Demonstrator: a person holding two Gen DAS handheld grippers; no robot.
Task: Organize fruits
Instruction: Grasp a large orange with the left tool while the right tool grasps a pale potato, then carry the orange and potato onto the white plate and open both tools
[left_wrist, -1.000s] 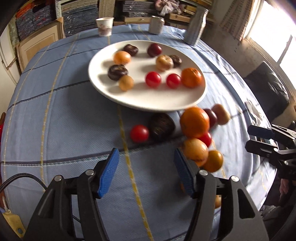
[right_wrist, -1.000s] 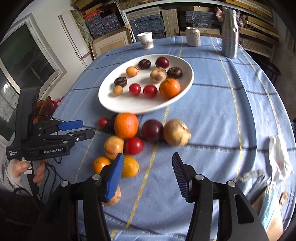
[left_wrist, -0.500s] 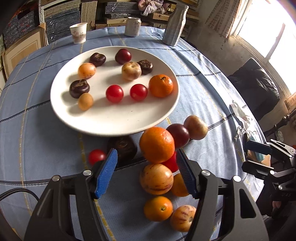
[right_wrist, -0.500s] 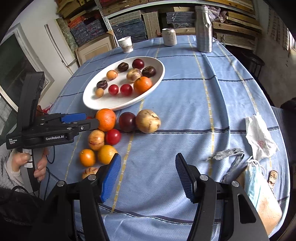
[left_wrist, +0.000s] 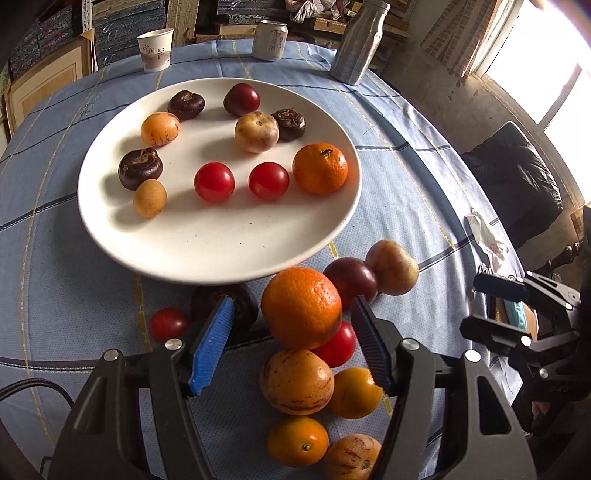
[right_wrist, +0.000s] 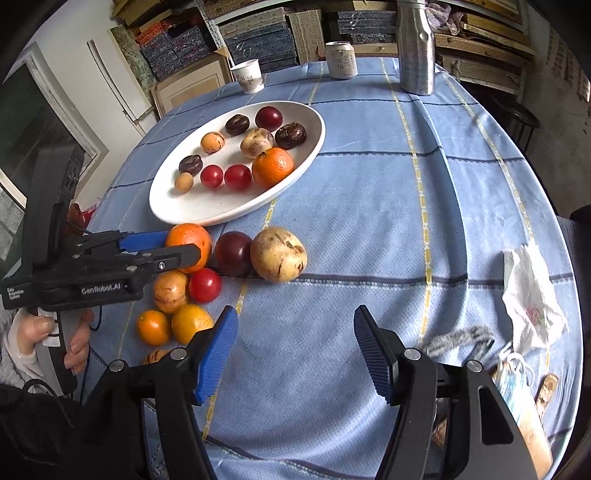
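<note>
Since a second ago the left tool (left_wrist: 291, 345) has come forward over the loose fruit, and its spread jaws now stand either side of the big orange (left_wrist: 301, 308), not yet touching it. The right tool (right_wrist: 293, 352) has pulled back over bare blue cloth of the bench (right_wrist: 369, 192), jaws also spread and holding nothing.

The white plate (left_wrist: 207, 251) carries nine pieces: three dark water chestnuts, two red tomatoes, one mandarin (left_wrist: 320, 168), one dark plum, one pale striped fruit and two small orange-yellow fruits.

Ten pieces lie loose just below the plate's near rim: the big orange, a dark plum (right_wrist: 233, 253), a large pale fruit (right_wrist: 279, 254), two tomatoes, a dark chestnut, two striped fruits and two small oranges.

At the far edge stand one paper cup (left_wrist: 155, 50), one can (left_wrist: 271, 40) and one metal bottle (right_wrist: 415, 46).
</note>
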